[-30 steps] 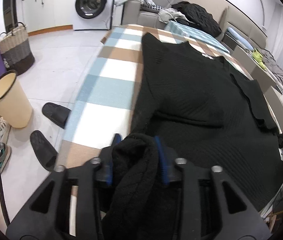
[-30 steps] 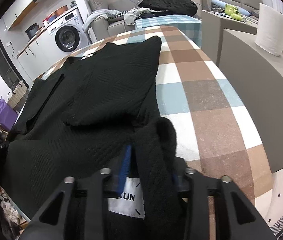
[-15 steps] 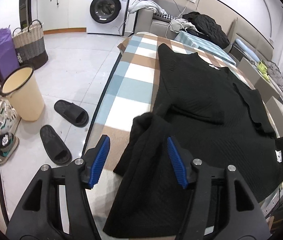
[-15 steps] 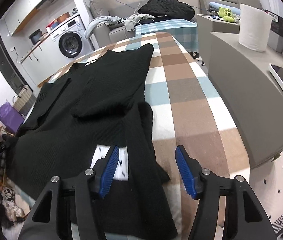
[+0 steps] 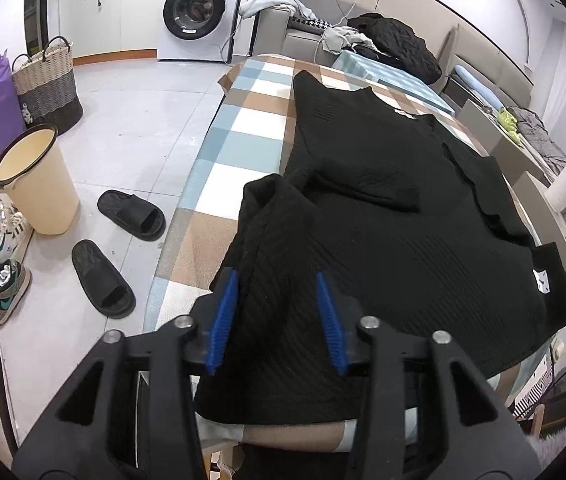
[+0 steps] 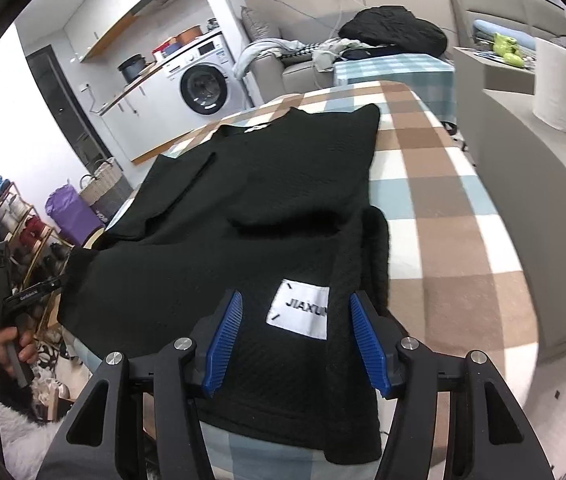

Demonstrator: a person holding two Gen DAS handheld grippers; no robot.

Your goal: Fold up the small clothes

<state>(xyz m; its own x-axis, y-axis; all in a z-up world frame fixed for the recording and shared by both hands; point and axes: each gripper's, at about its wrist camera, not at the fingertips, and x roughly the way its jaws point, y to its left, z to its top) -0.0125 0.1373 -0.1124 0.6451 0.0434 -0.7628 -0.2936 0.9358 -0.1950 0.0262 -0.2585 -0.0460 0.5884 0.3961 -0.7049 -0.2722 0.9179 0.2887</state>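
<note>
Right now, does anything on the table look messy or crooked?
Yes. The black sweater isn't flat: its near corner is flopped over in a lumpy bunch, and a crease runs across the middle. A white label shows near the edge.

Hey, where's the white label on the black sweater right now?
In the right wrist view the white label sits on the near end of the black sweater, just ahead of the right gripper and between its blue pads, on the checked table.

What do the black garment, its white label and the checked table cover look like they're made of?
Black garment: matte textured knit, probably; diagonal ribs show. White rectangular label: smooth woven or printed patch, dark lettering. Checked brown, blue and white table cover: soft matte cloth, apparently, draping over the edge.
</note>
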